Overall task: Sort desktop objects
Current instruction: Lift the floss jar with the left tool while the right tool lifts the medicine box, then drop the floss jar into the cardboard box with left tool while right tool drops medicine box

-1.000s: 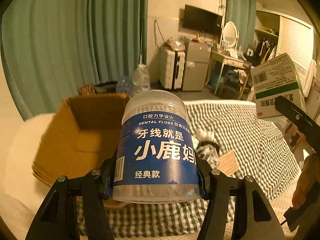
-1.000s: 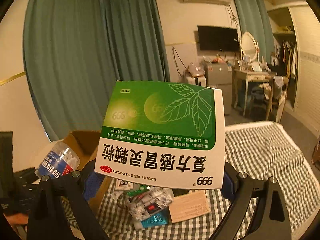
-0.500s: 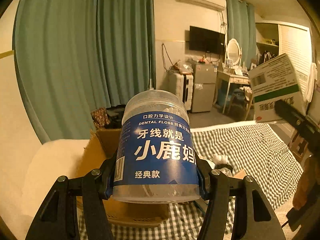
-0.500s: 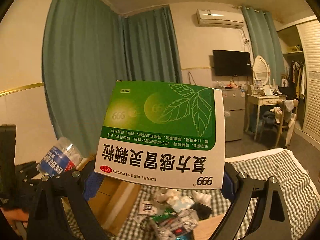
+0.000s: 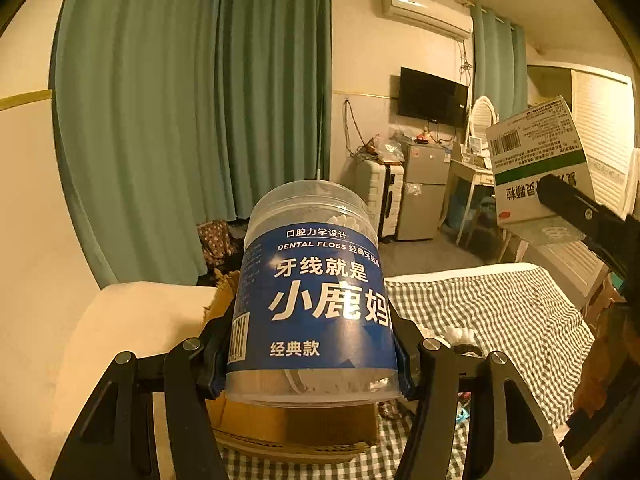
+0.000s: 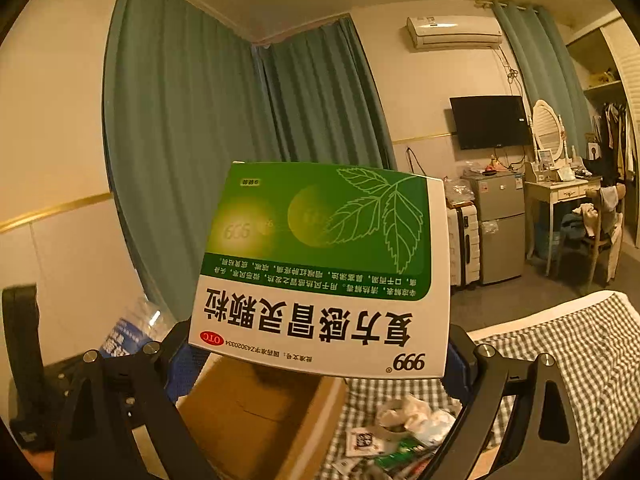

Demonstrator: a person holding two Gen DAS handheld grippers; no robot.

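Dental floss jar [image 5: 316, 300], clear plastic with a blue label, sits upright between the pads of the left gripper [image 5: 314, 354], which clamps it on both sides low on the label. It is held up in the air above the near-left part of the bed, and directly beneath it lies an open cardboard box [image 6: 256, 416]. To the right, the right gripper [image 6: 320, 356] grips a green and white medicine box [image 6: 320, 276] by its lower edges, printed face towards its camera and text upside down; that box also hangs in the air, just above the far rim of the cardboard box. From the left wrist view the same medicine box shows at the far right with its barcode side facing.

A grey checked bedspread [image 5: 480, 304] covers the bed, and a heap of small packets and crumpled wrappers [image 6: 400, 436] lies on it just right of the cardboard box. A cream pillow [image 5: 136, 328] rests at the left. Beyond, teal curtains [image 5: 192, 112] hang along the far wall, with a dark television [image 6: 490, 122], a small fridge [image 6: 500, 224] and a dressing table [image 6: 560, 192] further right.
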